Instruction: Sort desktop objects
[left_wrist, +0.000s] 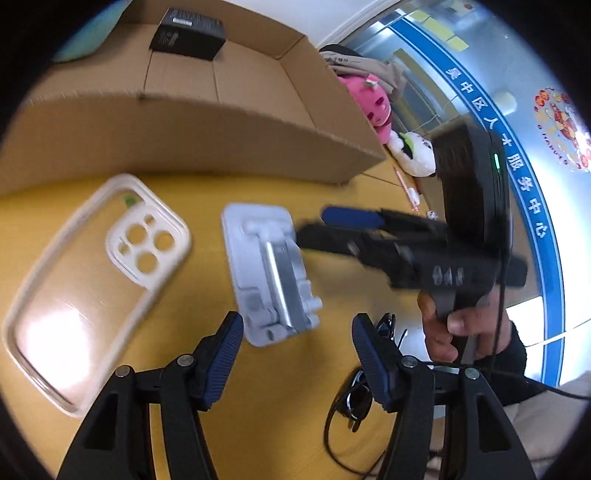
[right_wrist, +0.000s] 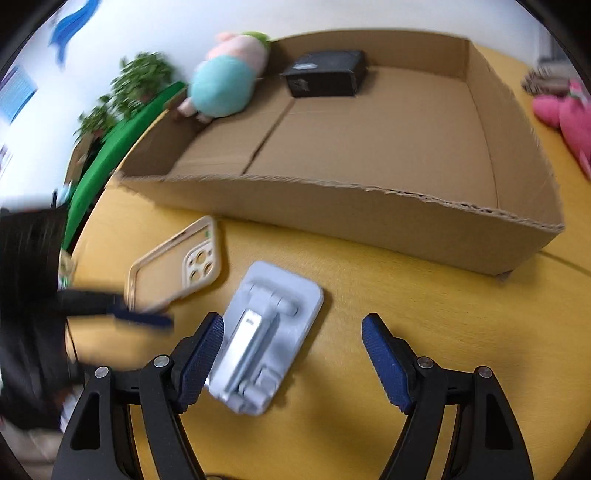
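both jaws open near phone stand (right_wrist: 264, 334).

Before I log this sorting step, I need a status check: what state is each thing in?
Phone stand: folded flat on the table, ungripped.
Phone case: empty, lying flat.
Cardboard box: open-topped, holding a black box.
Left tool: open.
Right tool: open, over the stand.

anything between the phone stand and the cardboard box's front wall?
No. In the right wrist view, only bare yellow table separates the grey phone stand from the cardboard box. The phone case lies off to the side.
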